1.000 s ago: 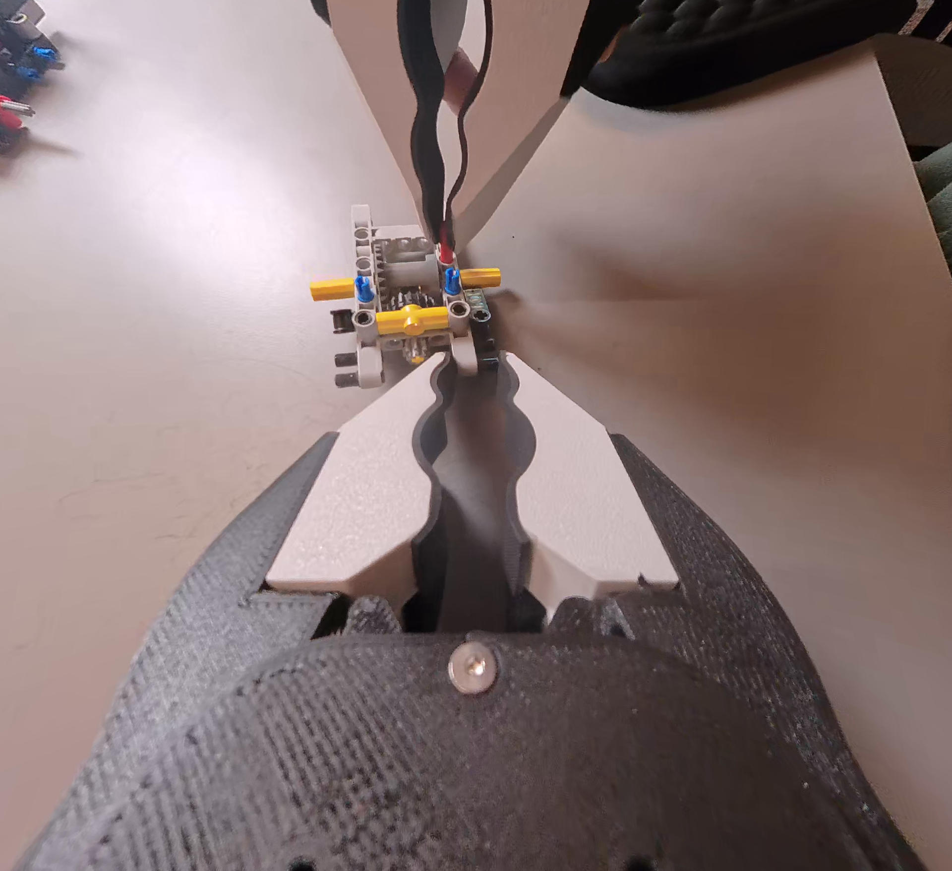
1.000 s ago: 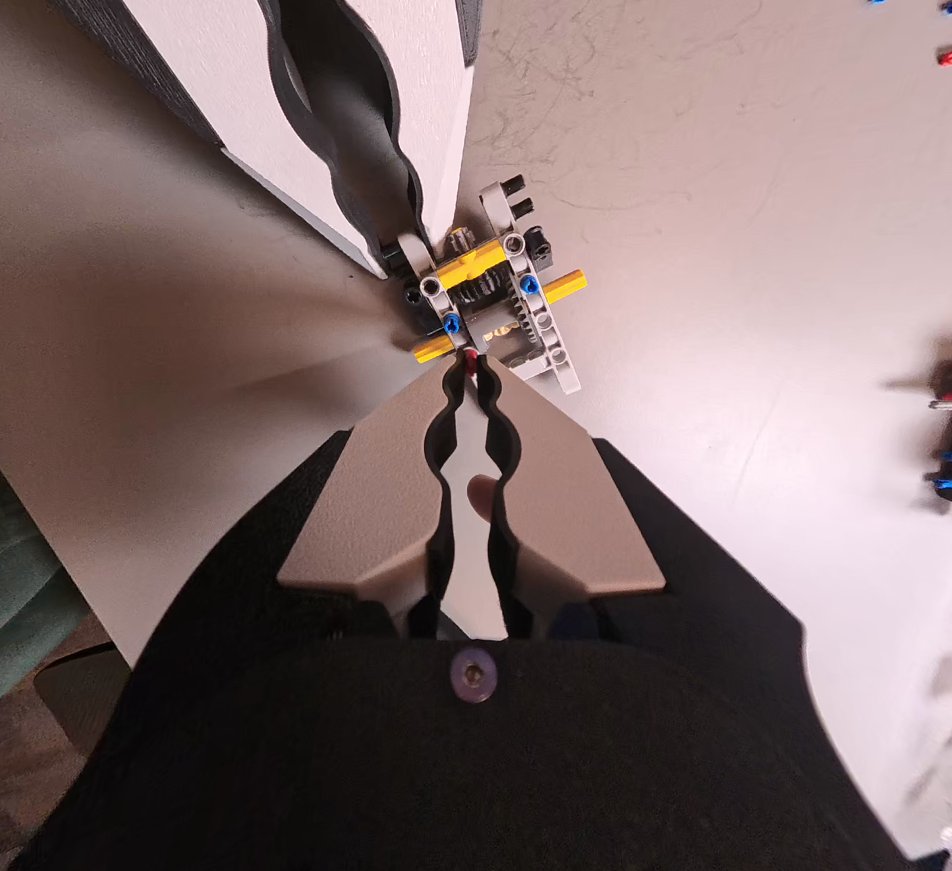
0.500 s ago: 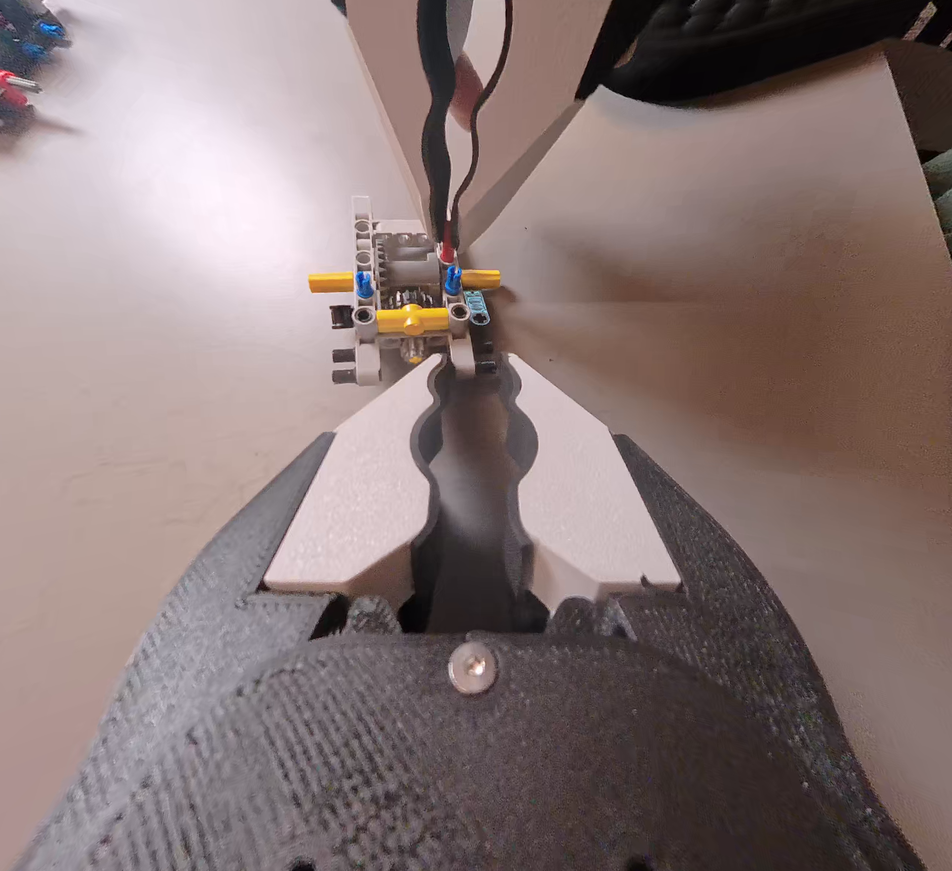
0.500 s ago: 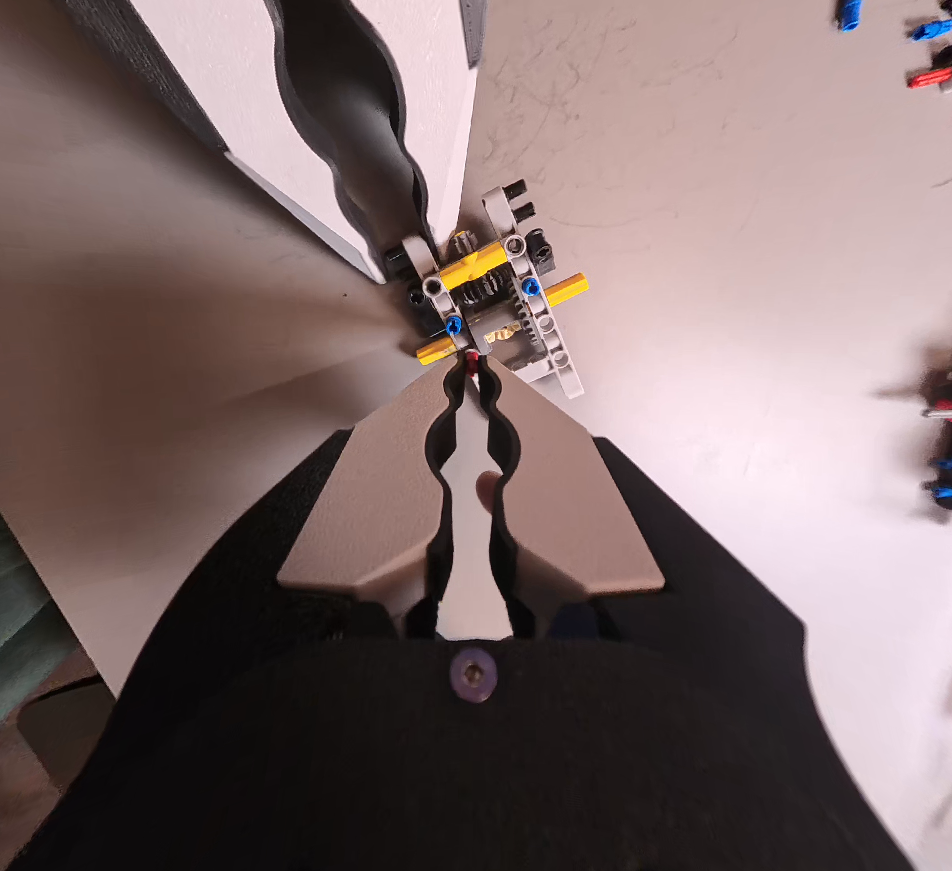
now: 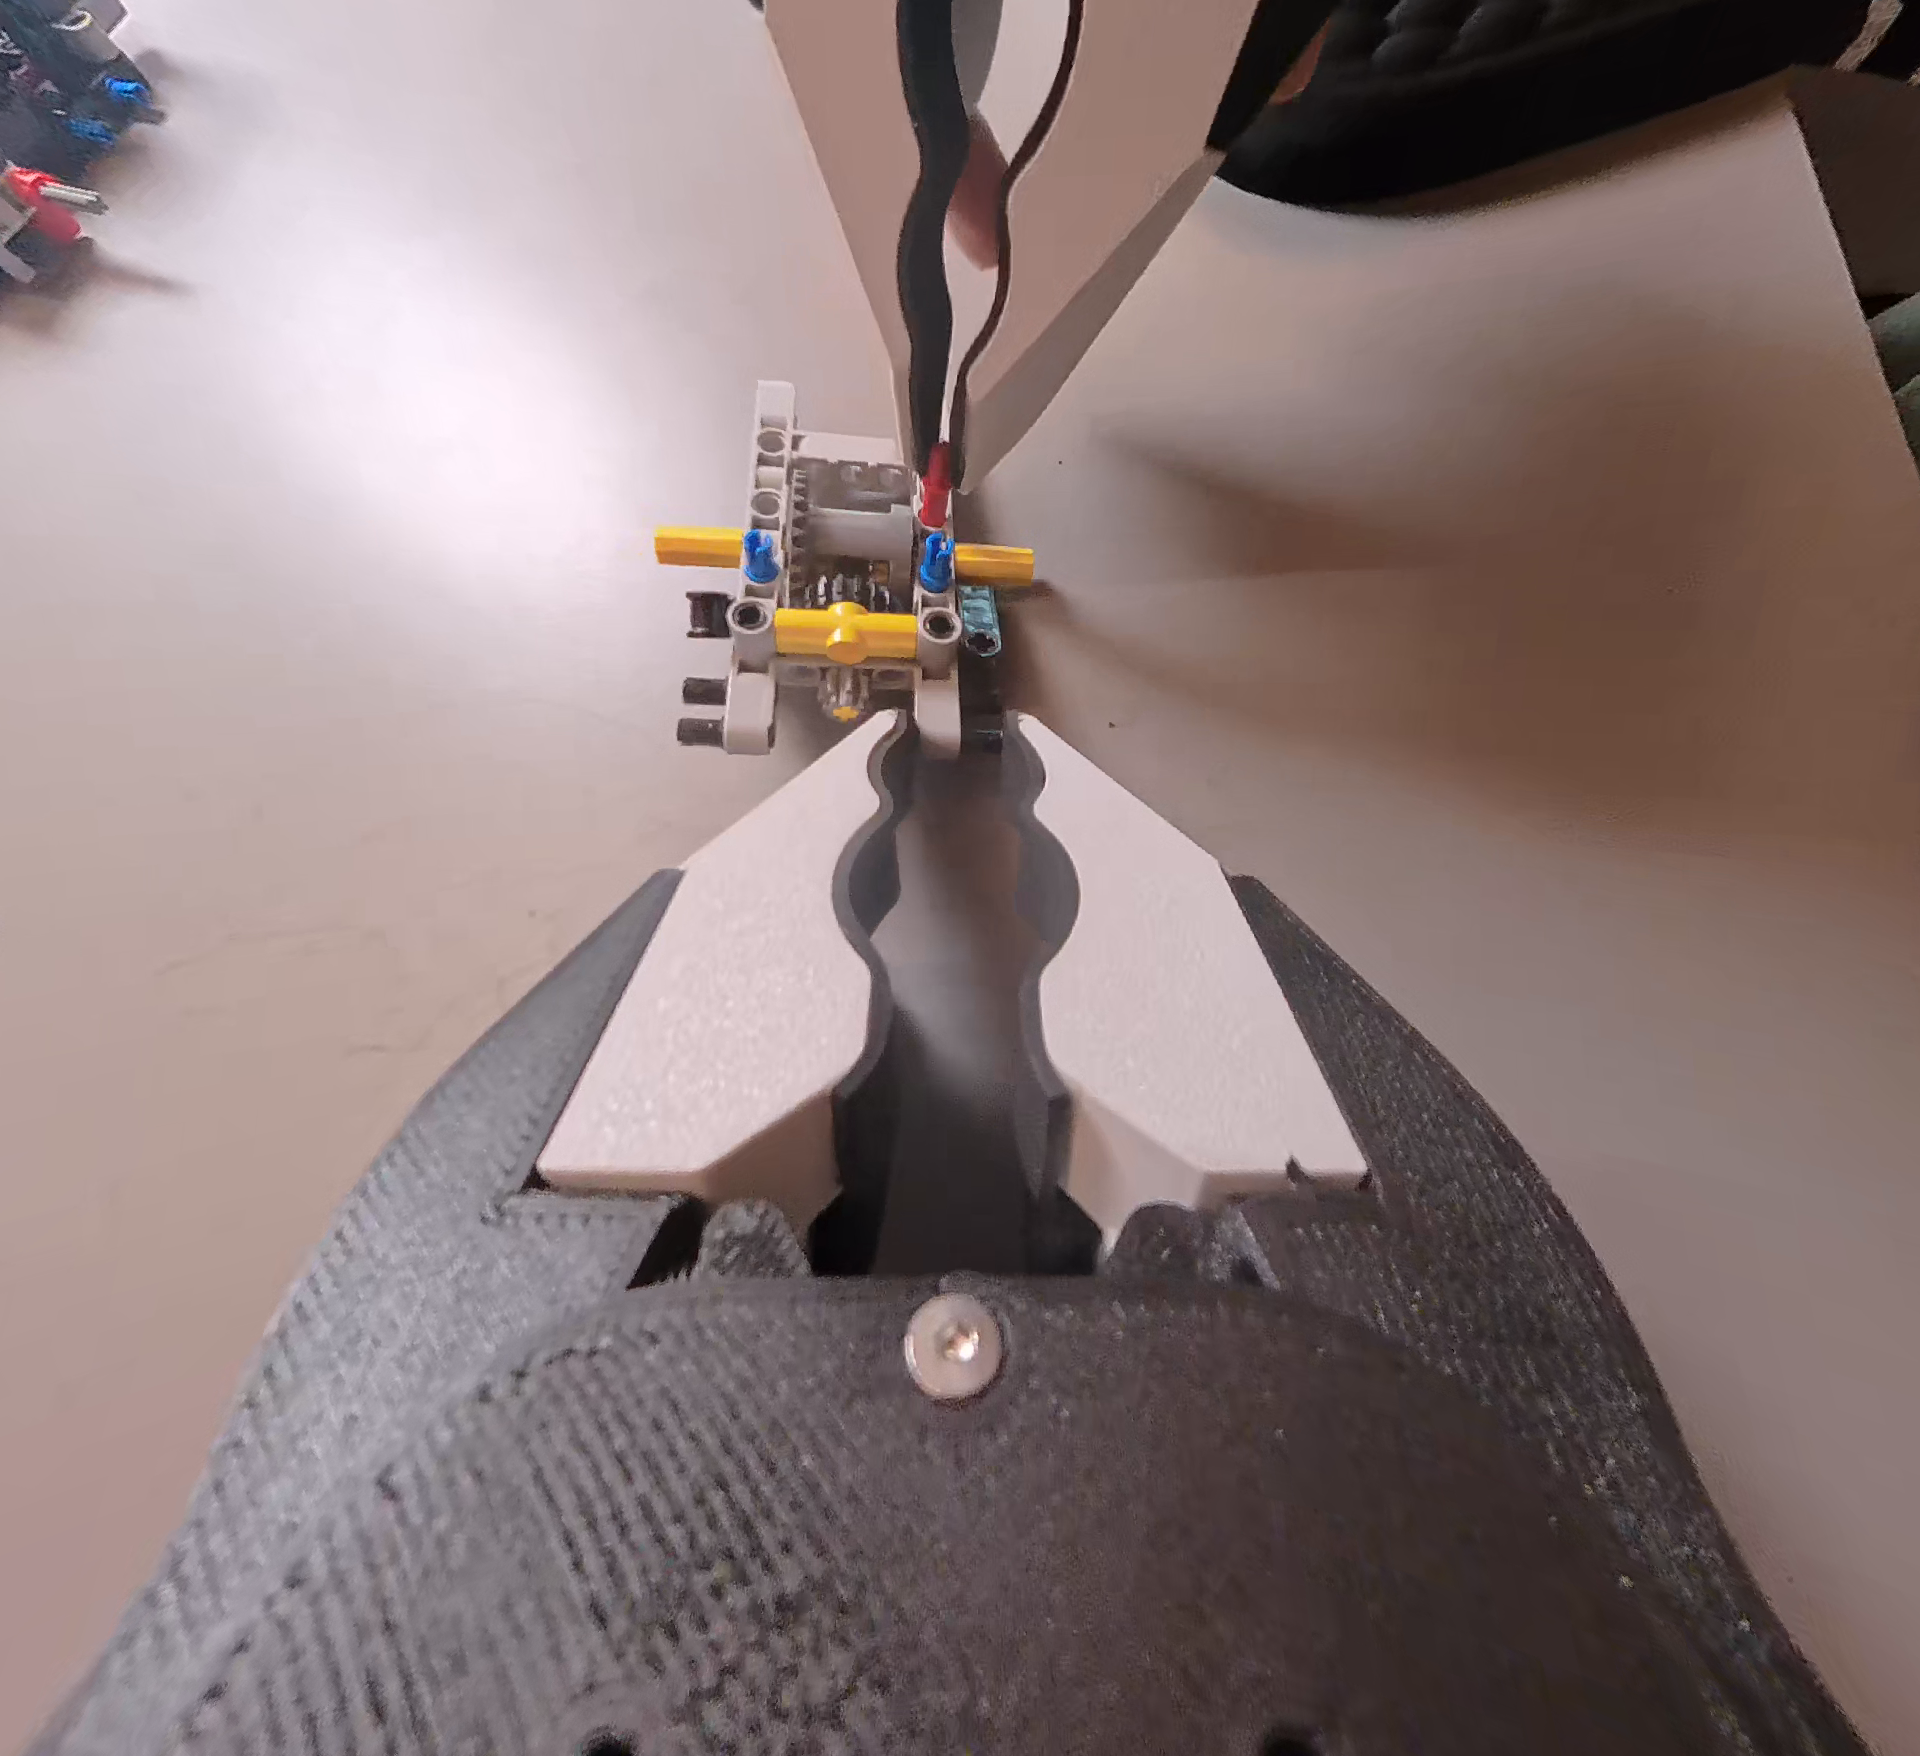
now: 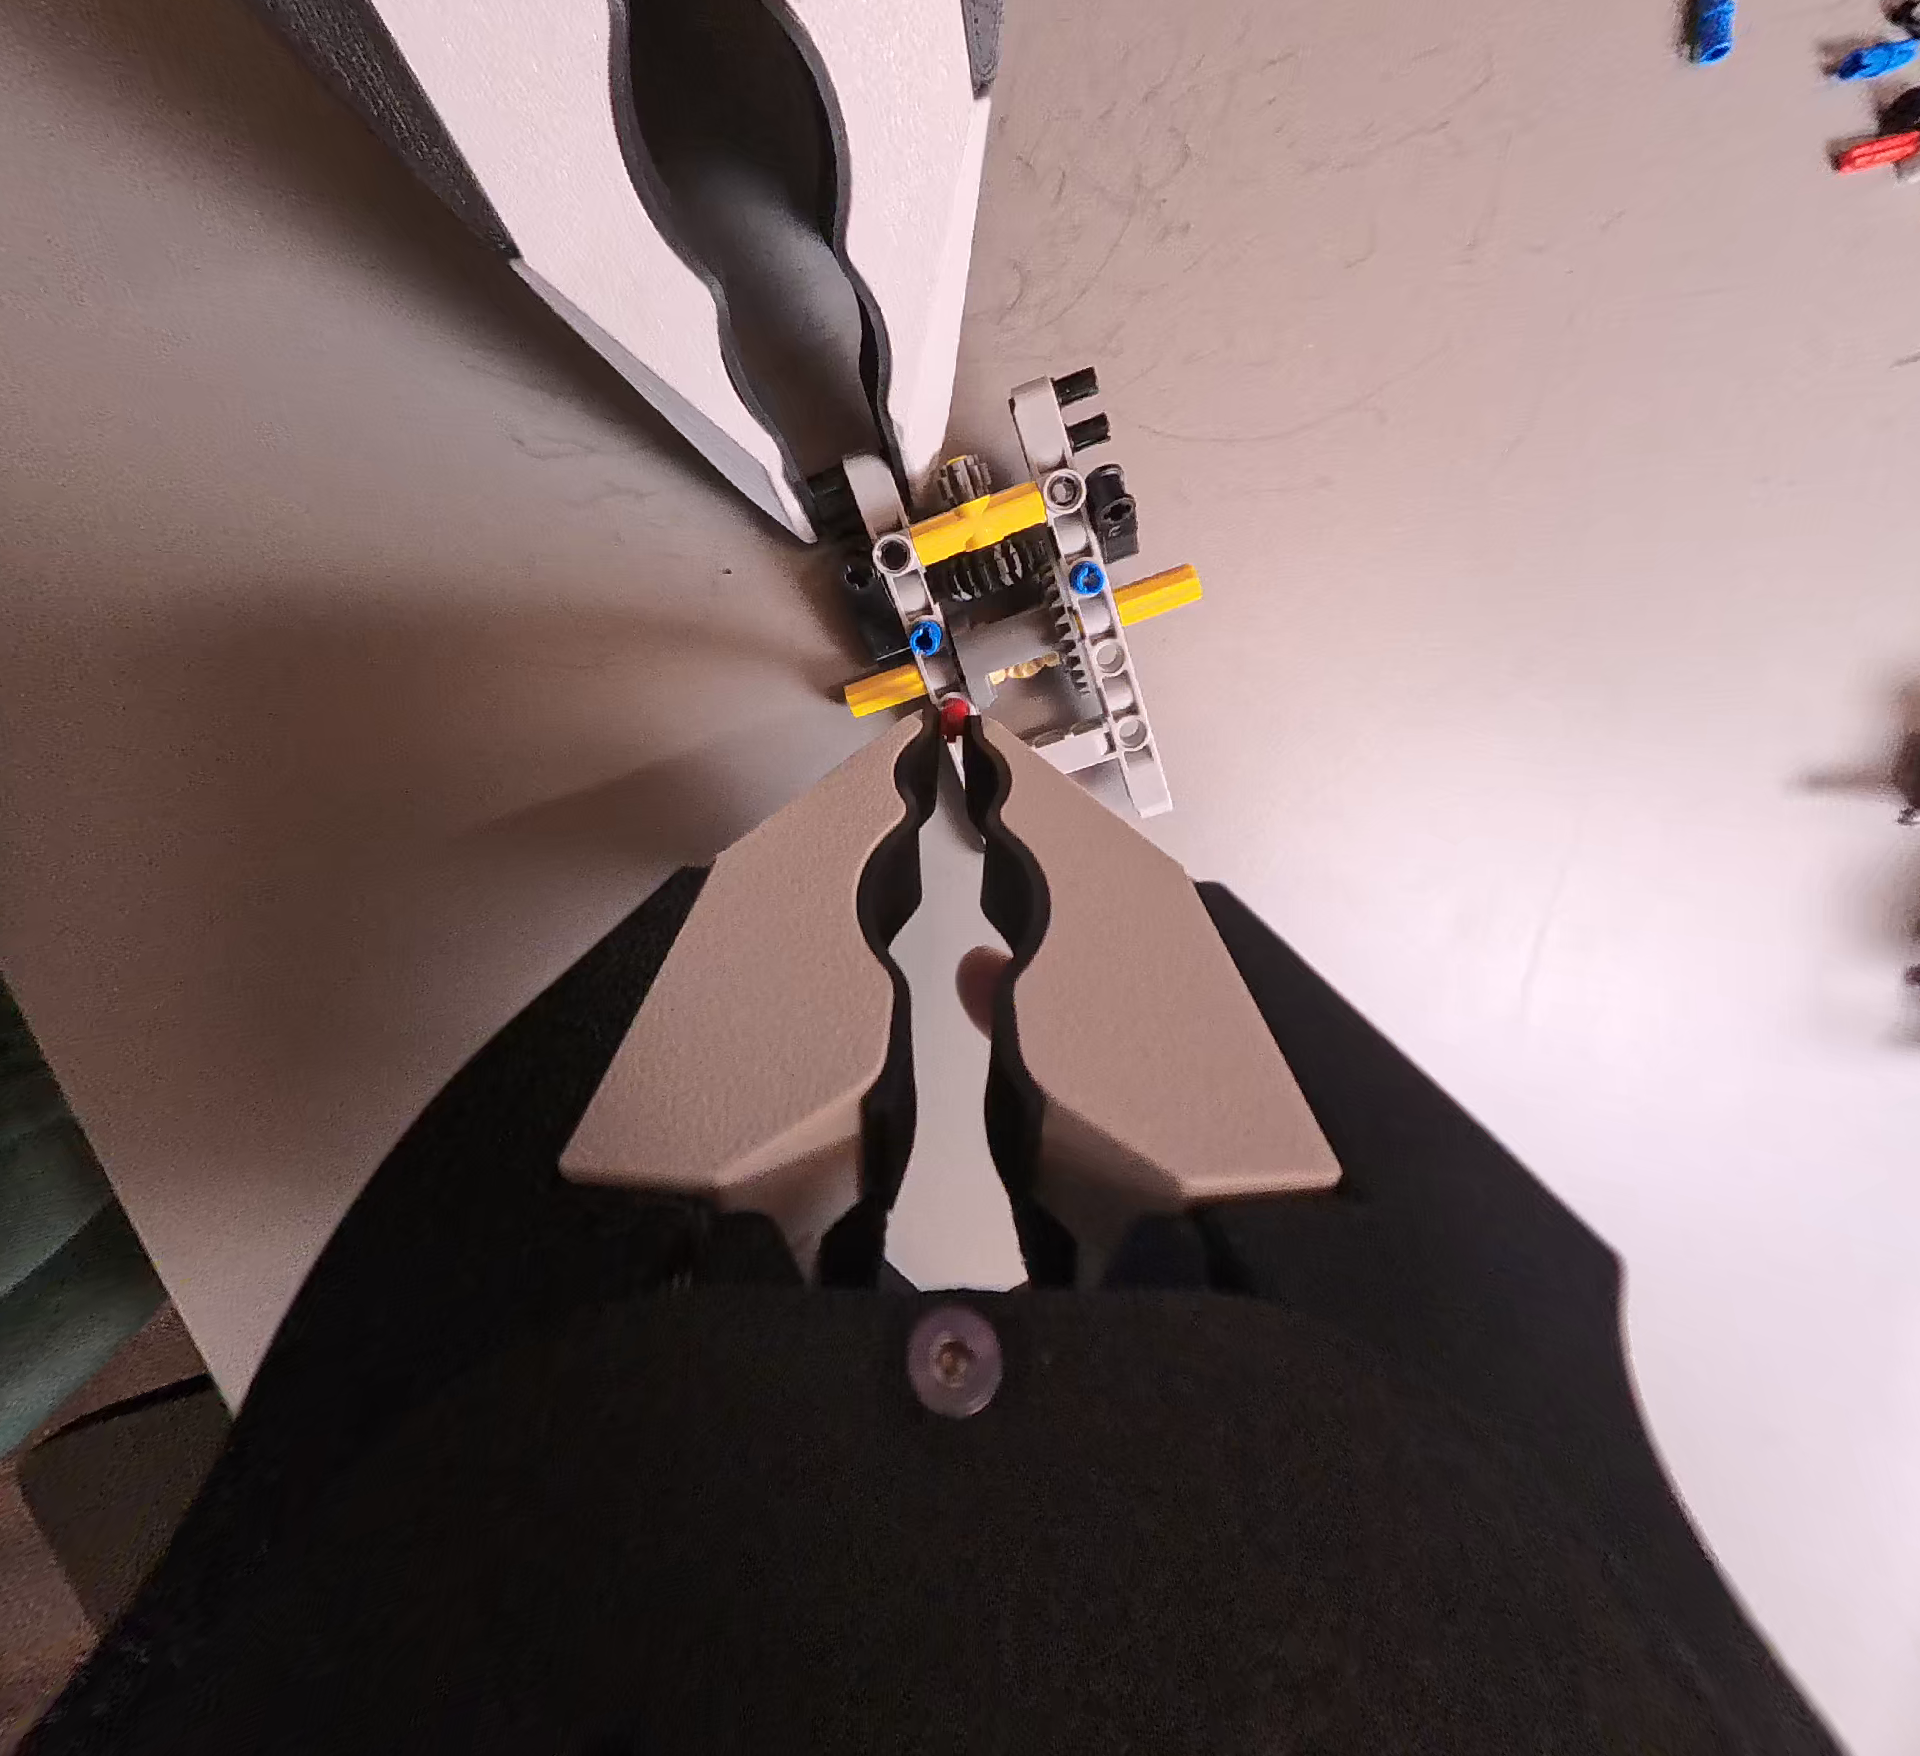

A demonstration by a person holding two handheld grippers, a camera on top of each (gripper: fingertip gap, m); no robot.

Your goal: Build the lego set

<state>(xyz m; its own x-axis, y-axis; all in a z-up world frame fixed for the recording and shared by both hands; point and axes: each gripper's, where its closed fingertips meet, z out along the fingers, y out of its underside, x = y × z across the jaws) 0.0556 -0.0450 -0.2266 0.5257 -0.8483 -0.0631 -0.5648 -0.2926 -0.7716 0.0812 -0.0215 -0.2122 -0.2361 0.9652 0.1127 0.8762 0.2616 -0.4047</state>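
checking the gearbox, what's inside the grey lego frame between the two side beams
Inside the grey lego frame sit dark gears, under a yellow connector that spans the beams. A tan gear shows lower down. Anything deeper is covered by the frame.

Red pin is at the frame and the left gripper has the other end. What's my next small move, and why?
Probably press the red pin straight down into the grey frame. The right gripper pinches it upright over the frame's right beam, behind a blue pin, with much of it showing. The left gripper clamps the frame's near end, bracing it.
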